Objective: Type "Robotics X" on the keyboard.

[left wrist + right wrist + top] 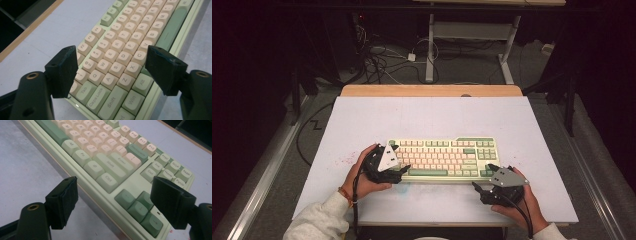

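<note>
Now, line by line:
Keyboard: the keyboard point(443, 159) lies flat on the white bench point(432, 117), its near corners reaching toward the two pairs of jaws.
Left gripper: the left gripper point(396, 169) hovers at the keyboard's left end with its jaws wide apart, holding nothing; between them sit the letter keys point(117, 67), and below them the Tab, Caps Lock and Shift keys.
Right gripper: the right gripper point(482, 181) sits at the front right corner, jaws also spread wide and empty; the arrow keys point(140, 207) lie between them, the keyboard's front edge running across the gap.
Risk, keys: if either pair of jaws closes from here, a pad would likely land on keycaps rather than the frame, pressing or popping one.
Risk, slide: a one-sided push could skid the keyboard across the smooth bench.
Risk, lift: uneven grips at the two ends would tilt it and let it slip.
</note>
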Available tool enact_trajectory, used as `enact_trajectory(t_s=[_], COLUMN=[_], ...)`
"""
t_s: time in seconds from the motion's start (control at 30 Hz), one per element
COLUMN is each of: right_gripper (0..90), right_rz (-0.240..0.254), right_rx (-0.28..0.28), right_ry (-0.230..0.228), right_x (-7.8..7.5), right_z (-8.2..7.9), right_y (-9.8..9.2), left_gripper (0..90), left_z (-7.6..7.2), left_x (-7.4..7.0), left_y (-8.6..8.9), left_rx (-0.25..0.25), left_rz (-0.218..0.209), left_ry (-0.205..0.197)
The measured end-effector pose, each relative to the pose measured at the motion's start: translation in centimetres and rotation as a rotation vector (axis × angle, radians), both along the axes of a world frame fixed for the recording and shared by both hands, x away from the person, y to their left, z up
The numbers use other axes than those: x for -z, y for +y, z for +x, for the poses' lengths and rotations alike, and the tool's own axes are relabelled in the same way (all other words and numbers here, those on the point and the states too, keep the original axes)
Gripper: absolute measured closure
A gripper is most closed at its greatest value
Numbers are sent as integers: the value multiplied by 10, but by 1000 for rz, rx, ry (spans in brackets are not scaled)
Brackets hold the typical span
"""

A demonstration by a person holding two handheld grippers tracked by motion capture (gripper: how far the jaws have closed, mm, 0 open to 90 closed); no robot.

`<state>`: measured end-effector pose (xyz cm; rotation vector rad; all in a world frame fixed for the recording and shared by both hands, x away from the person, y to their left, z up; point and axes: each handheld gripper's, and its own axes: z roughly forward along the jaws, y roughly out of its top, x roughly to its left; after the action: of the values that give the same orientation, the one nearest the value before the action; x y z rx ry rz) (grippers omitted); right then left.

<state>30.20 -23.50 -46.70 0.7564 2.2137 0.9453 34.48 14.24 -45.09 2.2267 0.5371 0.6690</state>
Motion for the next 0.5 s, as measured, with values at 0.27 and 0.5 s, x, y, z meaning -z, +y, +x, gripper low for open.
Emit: enact_trajectory(t_s=[0.27,0.5], right_gripper=[254,335], right_rz=[3,66], right_rx=[10,-23], right_ry=[-11,13], right_x=[-3,-10], right_z=[0,3], right_y=[-2,-9], left_gripper=[195,186], left_z=[-6,-9], left_x=[7,16], left_y=[16,29], left_rx=[-27,-54], left_rz=[-11,4], left_ry=[-6,3])
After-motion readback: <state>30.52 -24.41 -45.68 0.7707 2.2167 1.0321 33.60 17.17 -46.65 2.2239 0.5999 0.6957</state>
